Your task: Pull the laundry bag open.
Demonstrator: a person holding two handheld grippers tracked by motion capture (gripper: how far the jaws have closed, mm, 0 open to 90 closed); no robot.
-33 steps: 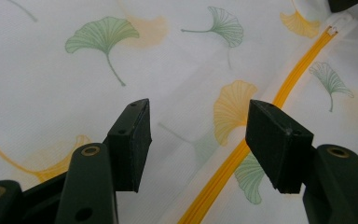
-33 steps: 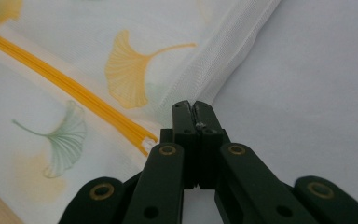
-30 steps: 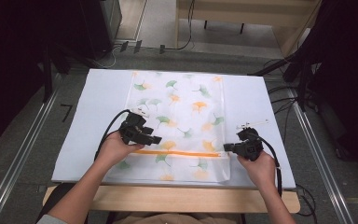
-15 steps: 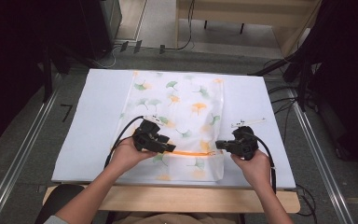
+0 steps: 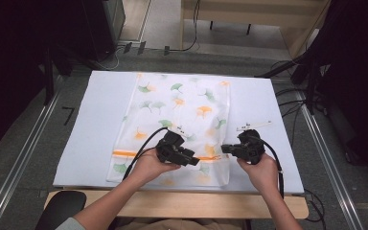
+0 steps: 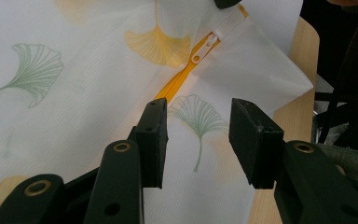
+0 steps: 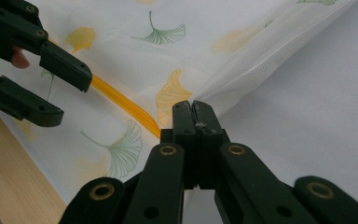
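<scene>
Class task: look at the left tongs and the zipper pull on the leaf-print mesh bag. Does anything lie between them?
Nothing visible does. The left tongs, jaws apart and just closing, hang over bare mesh bag, with the orange zipper running ahead to the white zipper pull. The right tongs pinch the bag's edge beyond it.

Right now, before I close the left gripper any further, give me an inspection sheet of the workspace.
Surface: white mat on a wooden table.
Job's things: white mesh laundry bag with ginkgo-leaf print lies flat; its orange zipper runs across the near end, with the white zipper pull close to the bag's right edge.
Clutter: nothing seen.
Grippers: left gripper over the zipper, jaws apart and just closing, nothing pinched between them; right gripper shut on the bag's right edge, lifting a ridge of mesh.
Cables: black gripper cable loops over the bag; more cables lie on the floor to the right.
Surroundings: grey floor, wooden furniture behind.
</scene>
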